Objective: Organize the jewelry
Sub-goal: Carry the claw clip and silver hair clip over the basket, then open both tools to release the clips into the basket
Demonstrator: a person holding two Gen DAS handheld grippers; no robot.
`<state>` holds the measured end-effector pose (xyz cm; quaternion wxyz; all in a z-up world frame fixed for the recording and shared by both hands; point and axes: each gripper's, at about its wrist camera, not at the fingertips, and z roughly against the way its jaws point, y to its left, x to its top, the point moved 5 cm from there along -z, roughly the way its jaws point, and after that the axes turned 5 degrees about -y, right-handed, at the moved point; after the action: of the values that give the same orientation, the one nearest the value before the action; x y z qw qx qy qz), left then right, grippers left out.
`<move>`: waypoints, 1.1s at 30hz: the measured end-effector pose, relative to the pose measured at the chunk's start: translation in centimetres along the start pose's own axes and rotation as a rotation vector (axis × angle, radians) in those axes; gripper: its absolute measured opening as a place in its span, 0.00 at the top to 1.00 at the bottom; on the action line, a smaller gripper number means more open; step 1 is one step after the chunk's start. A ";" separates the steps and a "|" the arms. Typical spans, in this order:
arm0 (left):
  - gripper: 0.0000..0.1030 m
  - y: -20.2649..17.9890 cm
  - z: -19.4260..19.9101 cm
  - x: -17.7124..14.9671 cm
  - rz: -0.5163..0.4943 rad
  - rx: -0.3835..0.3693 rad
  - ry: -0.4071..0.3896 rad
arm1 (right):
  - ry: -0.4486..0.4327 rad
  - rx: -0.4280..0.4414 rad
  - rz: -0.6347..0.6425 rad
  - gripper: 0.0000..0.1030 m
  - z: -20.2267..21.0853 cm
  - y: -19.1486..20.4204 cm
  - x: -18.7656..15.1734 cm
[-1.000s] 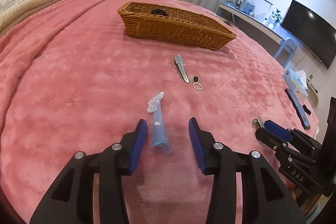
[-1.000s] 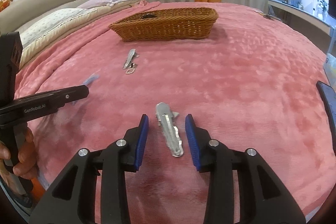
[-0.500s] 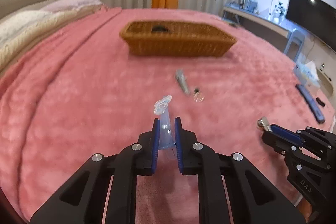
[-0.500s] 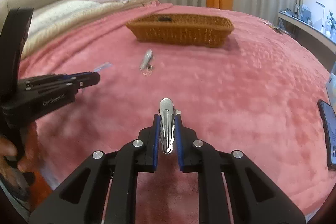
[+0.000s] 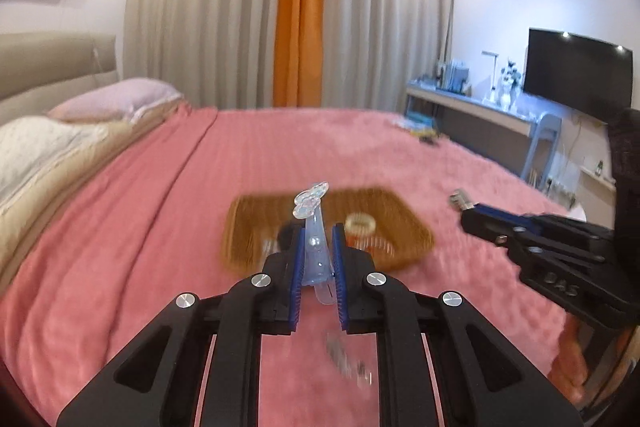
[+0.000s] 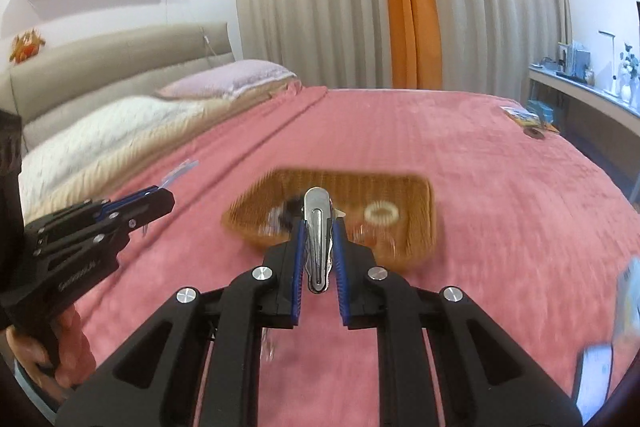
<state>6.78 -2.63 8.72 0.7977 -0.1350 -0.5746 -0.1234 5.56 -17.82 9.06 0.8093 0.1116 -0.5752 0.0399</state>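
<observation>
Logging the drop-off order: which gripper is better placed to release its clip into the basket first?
Close call, leaning right. The right gripper holds the silver clip squarely before the wicker basket; the left gripper, gripping the clear blue clip, looks similarly lined up.

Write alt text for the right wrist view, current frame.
The right gripper is shut on a silver hair clip, held up over a pink bedspread in front of a blurred wicker basket. At left, the left gripper grips a clear blue clip.
</observation>
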 end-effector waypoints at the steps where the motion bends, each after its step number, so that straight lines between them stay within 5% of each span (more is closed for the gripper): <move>1: 0.88 0.1 -0.7 0.5 0.005 -0.009 -0.005 | 0.006 -0.001 -0.006 0.88 -1.2 -0.4 0.6; 7: 0.88 1.2 -7.8 1.4 0.024 -0.024 0.006 | 0.073 -0.017 -0.054 0.88 -9.0 -3.3 1.3; 15: 0.88 3.3 -15.6 -3.6 0.060 -0.007 0.194 | 0.247 -0.034 -0.130 0.88 -16.6 -6.0 -2.9; 22: 0.86 4.2 -17.0 -5.4 0.071 -0.006 0.268 | 0.287 -0.020 -0.153 0.87 -17.2 -6.3 -4.3; 24: 0.74 4.2 -16.5 -5.3 0.079 -0.021 0.260 | 0.282 -0.011 -0.168 0.81 -16.8 -6.4 -4.3; 26: 0.56 4.2 -16.0 -4.9 0.084 -0.022 0.243 | 0.260 -0.030 -0.170 0.50 -16.0 -6.4 -4.1; 33: 0.53 3.7 -12.2 -3.8 0.114 -0.064 0.201 | 0.213 0.002 -0.153 0.48 -11.5 -5.0 -3.4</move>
<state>17.66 -3.37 1.20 0.8522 -0.1800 -0.4790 -0.1089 15.94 -19.84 1.56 0.8663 0.1511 -0.4760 -0.0096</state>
